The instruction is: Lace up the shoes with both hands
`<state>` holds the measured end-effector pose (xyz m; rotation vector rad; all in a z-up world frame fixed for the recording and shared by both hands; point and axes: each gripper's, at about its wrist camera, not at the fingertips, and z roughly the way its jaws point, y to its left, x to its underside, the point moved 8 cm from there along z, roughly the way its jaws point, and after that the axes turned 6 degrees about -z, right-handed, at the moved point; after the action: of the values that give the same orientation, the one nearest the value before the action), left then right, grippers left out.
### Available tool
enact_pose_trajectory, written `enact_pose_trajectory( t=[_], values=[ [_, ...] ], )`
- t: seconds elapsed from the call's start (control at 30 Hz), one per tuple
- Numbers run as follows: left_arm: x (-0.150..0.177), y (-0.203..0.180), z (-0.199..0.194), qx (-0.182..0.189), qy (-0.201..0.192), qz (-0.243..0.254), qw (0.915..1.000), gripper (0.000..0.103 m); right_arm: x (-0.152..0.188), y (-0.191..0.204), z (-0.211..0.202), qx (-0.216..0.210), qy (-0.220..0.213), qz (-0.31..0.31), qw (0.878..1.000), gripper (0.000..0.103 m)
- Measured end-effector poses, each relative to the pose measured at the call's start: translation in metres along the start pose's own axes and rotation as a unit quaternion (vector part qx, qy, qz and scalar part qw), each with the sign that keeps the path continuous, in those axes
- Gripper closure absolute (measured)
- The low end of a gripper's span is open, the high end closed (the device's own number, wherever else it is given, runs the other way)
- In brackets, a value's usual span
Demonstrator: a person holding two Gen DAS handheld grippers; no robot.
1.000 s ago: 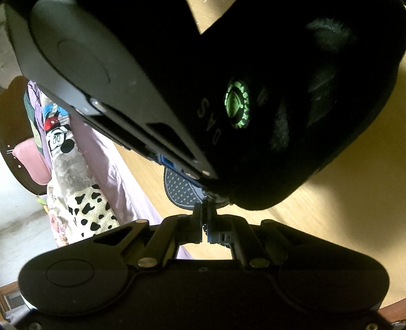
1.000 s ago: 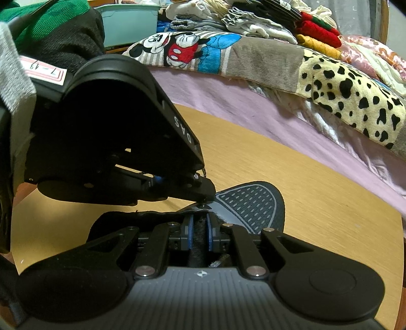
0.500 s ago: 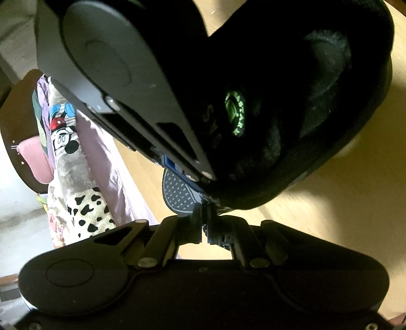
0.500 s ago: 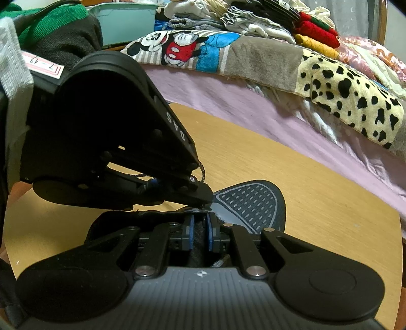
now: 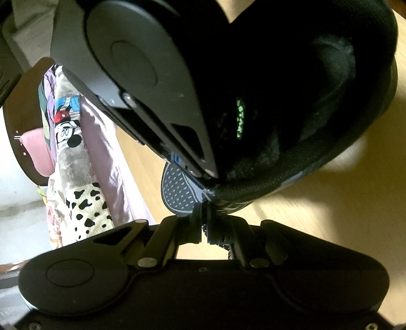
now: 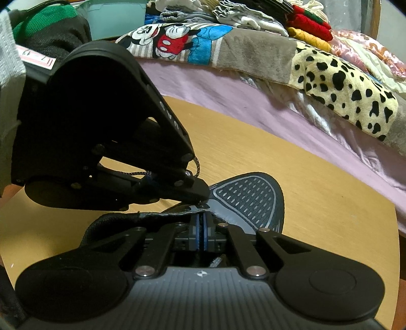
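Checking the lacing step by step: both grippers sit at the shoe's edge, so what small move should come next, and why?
Probably ease the left gripper back to take up the lace: its shut tip meets the edge of the shoe with a slack loop beside it. The right gripper has just closed its jaws at that edge; what they pinch is unclear.

Round wooden table (image 6: pixel 317 182), lilac sheet (image 6: pixel 228 83), cartoon-mouse blanket (image 6: pixel 177 38) — spotted fleece (image 6: pixel 342 83), folded clothes (image 6: pixel 253 15).

Shoe's (image 5: pixel 317 101) interior is too dark to make out.
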<state>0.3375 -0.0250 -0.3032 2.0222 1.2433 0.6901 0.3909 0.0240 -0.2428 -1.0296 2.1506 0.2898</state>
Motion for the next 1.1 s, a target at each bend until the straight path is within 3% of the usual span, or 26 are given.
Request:
enact_pose_trajectory(
  t=[0.2,0.43,0.53,0.63,0.7,0.77,0.87,0.93,1.1],
  values=[
    [0.0,0.005,0.0,-0.004,0.003,-0.021,0.9998,0.102,0.001,-0.003,0.0,-0.011,-0.001,0.015,1.0,0.1],
    [0.003,0.026,-0.008,-0.003,0.026,-0.113,0.9932,0.099,0.001,-0.001,-0.014,-0.025,0.003,0.01,1.0,0.1],
    [0.007,0.045,-0.015,-0.02,0.043,-0.171,0.9842,0.098,0.001,0.0,-0.022,-0.024,0.004,0.001,1.0,0.1],
    [0.008,0.07,-0.029,-0.045,0.05,-0.245,0.9673,0.098,0.003,0.001,-0.031,-0.025,0.003,-0.007,1.0,0.101],
    [0.004,0.08,-0.041,-0.059,0.046,-0.288,0.9547,0.091,0.003,0.001,-0.039,-0.027,-0.001,-0.008,1.0,0.101],
    [-0.003,0.084,-0.053,-0.075,0.042,-0.32,0.9436,0.07,0.003,-0.001,-0.047,-0.029,-0.006,-0.007,1.0,0.101],
    [-0.021,0.078,-0.064,-0.081,0.031,-0.362,0.928,0.067,0.005,-0.005,-0.06,-0.036,-0.014,0.001,0.999,0.101],
    [-0.033,0.067,-0.068,-0.077,0.023,-0.373,0.9243,0.067,0.007,-0.01,-0.068,-0.051,-0.021,0.023,0.998,0.101],
    [-0.053,0.051,-0.057,-0.082,0.012,-0.369,0.9258,0.068,0.021,-0.031,-0.081,-0.097,-0.041,0.104,0.989,0.101]
  ],
)
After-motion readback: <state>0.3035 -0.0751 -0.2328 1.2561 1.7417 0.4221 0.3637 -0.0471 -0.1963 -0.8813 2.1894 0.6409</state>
